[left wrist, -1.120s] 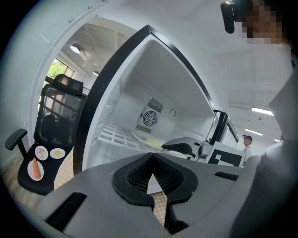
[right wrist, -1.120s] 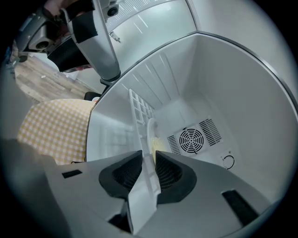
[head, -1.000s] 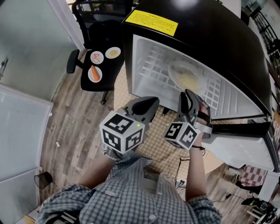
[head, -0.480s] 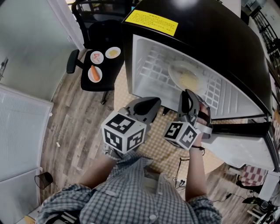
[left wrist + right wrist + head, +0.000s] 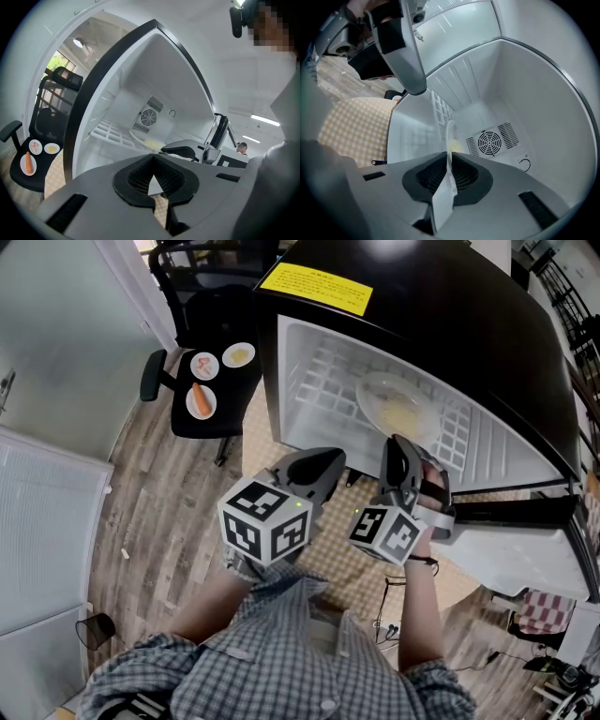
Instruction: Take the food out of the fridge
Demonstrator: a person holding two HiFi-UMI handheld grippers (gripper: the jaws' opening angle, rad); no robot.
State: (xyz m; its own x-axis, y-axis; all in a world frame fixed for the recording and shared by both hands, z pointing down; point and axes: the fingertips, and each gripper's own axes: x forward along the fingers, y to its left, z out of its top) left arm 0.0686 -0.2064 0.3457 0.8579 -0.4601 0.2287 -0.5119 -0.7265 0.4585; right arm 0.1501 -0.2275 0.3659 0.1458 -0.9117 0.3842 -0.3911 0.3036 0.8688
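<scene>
The black fridge stands open, showing a white inside and a wire shelf. On that shelf rests a white plate of pale yellow food, which also shows as the plate from the left gripper view and edge-on as the plate from the right gripper view. My left gripper hovers shut and empty in front of the fridge opening. My right gripper is beside it, just short of the plate, also shut and empty. Both point into the fridge, seen as the left gripper and the right gripper.
A black office chair stands left of the fridge with three small plates on its seat, one holding a carrot. The fridge door hangs open at the right. A checked mat and a wooden floor lie below.
Almost nothing has changed. The head view has shifted a little, and both grippers hold their place in front of the fridge, still shut.
</scene>
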